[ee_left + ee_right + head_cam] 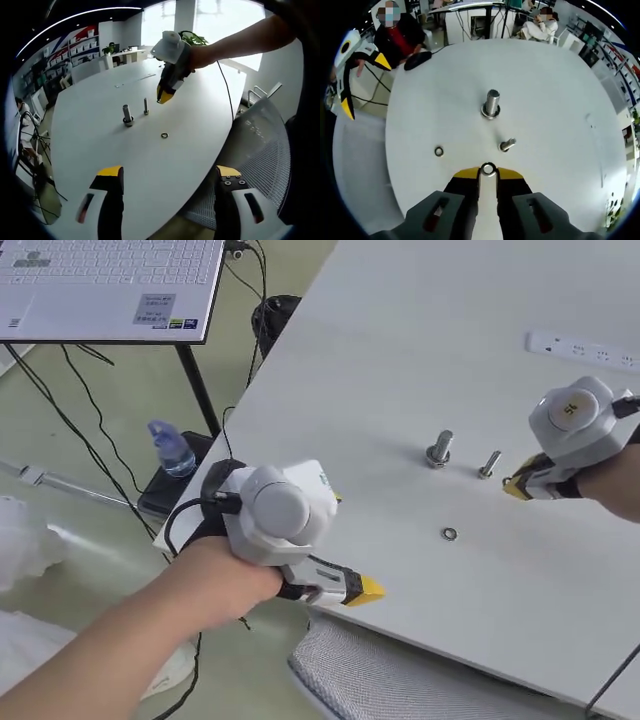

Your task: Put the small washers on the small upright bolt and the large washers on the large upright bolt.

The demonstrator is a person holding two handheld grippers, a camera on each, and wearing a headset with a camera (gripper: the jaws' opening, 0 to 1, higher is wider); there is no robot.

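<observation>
On the white table (pixel 400 360) stand a large upright bolt (pixel 439 448) with a wider ring at its base and a small upright bolt (pixel 489 464) just right of it. A loose washer (pixel 450 534) lies on the table in front of them. My right gripper (pixel 488 172) is shut on a small washer (pixel 488 169) held close to the small bolt (pixel 507 145), with the large bolt (pixel 491 104) beyond. My left gripper (pixel 169 172) stands open and empty over the near table edge, well back from the bolts (pixel 127 115) and the loose washer (pixel 164 135).
A white power strip (pixel 580 350) lies at the far right of the table. A mesh chair (pixel 400 680) sits under the near edge. Left of the table are a laptop (pixel 110 285) on a stand, cables and a spray bottle (pixel 172 450). People sit at desks behind.
</observation>
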